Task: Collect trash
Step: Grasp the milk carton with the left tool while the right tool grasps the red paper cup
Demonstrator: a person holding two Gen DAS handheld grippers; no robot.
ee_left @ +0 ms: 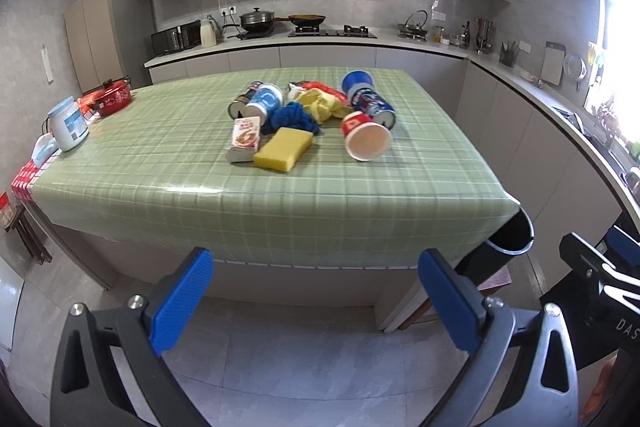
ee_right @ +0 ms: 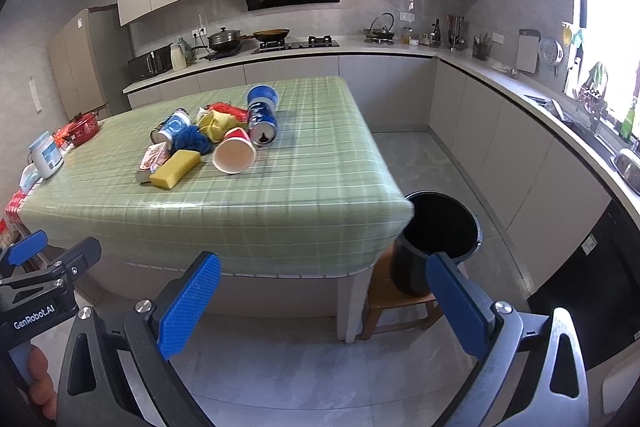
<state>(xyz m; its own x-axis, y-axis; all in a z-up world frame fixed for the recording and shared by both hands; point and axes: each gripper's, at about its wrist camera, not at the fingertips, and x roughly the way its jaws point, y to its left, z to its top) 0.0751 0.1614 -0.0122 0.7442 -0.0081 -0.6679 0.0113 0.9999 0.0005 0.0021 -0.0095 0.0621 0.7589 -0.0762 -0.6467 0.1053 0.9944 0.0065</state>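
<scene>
Left gripper (ee_left: 316, 291): fingers wide, empty, short of tabletop (ee_left: 160, 179) edge. Right gripper (ee_right: 324, 297): fingers wide, empty. Trash heaped mid-tabletop: red paper cup (ee_right: 234, 153) on side, cola can (ee_right: 262, 127), snack packet (ee_right: 152, 159), beside yellow sponge (ee_right: 176, 169). Black bin (ee_right: 436, 239) on stool (ee_right: 396, 301) at table corner, likely positioned for short drop.

We noted left gripper (ee_left: 316, 301) and right gripper (ee_right: 324, 303) — black frames, ribbed blue pads (ee_left: 182, 301), silver screws — white "GenRobot.AI" lettering.
</scene>
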